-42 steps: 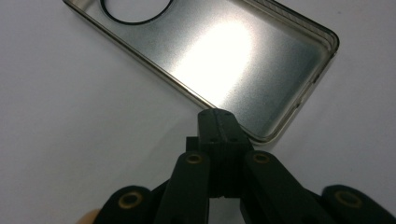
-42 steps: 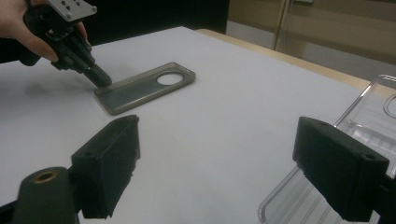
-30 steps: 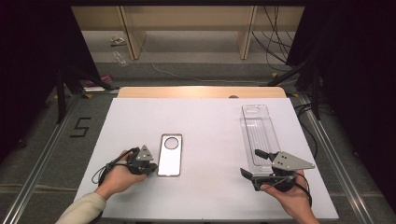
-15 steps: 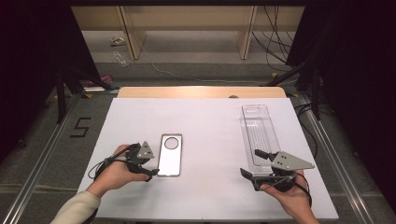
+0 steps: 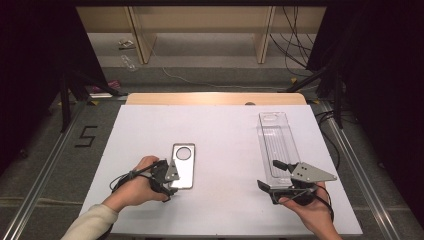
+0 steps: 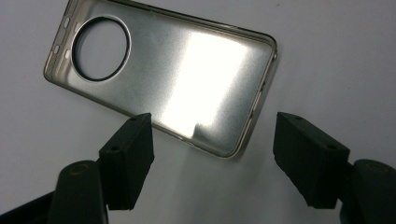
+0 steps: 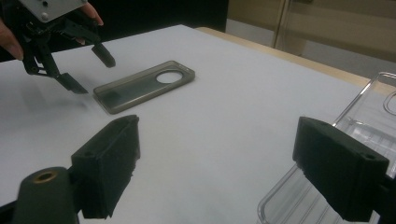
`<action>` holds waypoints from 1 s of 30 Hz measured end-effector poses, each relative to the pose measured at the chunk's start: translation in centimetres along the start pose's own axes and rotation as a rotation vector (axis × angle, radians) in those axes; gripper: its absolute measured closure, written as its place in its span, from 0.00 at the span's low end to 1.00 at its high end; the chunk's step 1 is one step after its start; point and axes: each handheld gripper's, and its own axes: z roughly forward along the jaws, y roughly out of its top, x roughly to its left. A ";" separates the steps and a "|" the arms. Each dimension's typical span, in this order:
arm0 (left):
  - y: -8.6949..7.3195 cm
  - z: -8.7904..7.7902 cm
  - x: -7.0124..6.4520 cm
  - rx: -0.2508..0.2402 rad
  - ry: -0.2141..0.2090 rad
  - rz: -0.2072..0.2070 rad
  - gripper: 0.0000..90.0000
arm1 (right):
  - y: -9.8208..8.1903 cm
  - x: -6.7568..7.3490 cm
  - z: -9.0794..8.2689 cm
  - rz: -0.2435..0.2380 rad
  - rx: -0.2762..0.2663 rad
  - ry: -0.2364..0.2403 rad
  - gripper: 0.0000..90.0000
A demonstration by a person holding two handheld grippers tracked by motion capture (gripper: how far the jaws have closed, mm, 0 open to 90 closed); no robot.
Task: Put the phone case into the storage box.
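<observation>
White table point(image 5: 225, 135) — left gripper point(image 5: 167, 181) (jaws apart) at phone case point(image 5: 183, 165) edge.

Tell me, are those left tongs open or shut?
Open. The left tongs hold their jaws wide apart, with the bottom corner of the phone case in the gap, untouched.

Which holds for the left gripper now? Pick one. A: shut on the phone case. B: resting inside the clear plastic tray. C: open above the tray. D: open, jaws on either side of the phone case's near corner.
D: the left gripper stands open, its jaws apart around the near corner of the phone case, not clamping it.
</observation>
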 end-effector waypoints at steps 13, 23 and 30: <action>0.5 0.7 -0.3 0.010 -0.041 0.070 0.40 | 0.0 0.0 0.0 0.000 0.003 0.001 0.18; 1.4 1.4 -0.3 0.046 -0.069 0.117 0.47 | 0.0 0.0 0.0 0.002 0.001 0.001 0.18; 1.7 1.7 -0.3 0.064 -0.081 0.136 0.53 | 0.0 0.0 0.0 0.002 0.001 0.001 0.18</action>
